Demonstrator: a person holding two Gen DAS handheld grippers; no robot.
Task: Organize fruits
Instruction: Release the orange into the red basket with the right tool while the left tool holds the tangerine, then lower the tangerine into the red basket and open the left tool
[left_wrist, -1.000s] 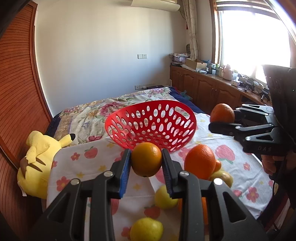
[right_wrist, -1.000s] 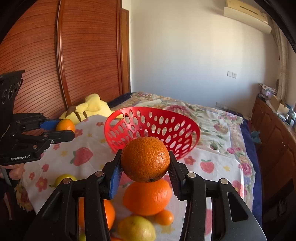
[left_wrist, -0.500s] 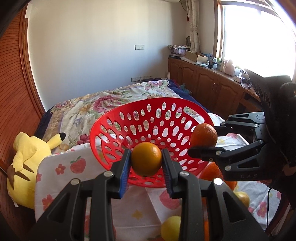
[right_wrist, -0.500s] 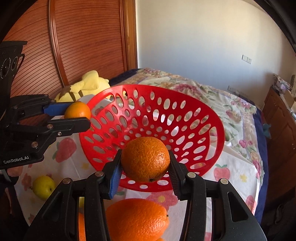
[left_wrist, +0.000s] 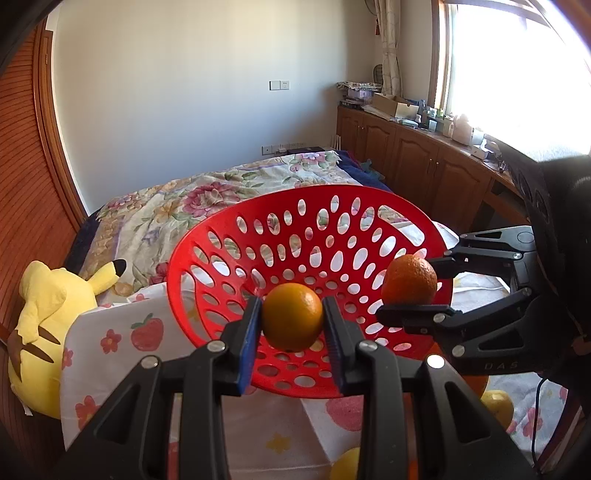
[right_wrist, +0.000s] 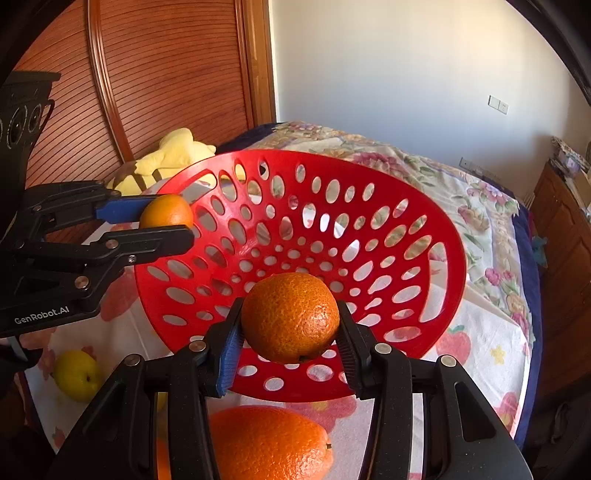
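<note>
A red perforated basket (left_wrist: 369, 201) (right_wrist: 369, 173) stands tilted on a fruit-print cloth. My left gripper (left_wrist: 291, 323) is shut on a smooth orange (left_wrist: 291, 317), held over the basket's near rim; in the right wrist view that orange (right_wrist: 166, 210) shows at the basket's left edge. My right gripper (right_wrist: 290, 319) is shut on a rough-skinned orange (right_wrist: 290, 317), also over the near rim; it appears as the orange (left_wrist: 408, 280) at the right in the left wrist view. The basket holds no fruit that I can see.
A big orange (right_wrist: 269, 443) and a yellow lemon (right_wrist: 75, 374) lie on the cloth (right_wrist: 476, 332) in front of the basket; more yellow fruit (left_wrist: 496, 406) lies at the right. A yellow plush toy (left_wrist: 48, 321) sits left, a bed behind, wooden cabinets (left_wrist: 424, 158) right.
Both grippers moved forward and down with their oranges, from above the loose fruit to over the basket's near rim. The basket now fills both views.
</note>
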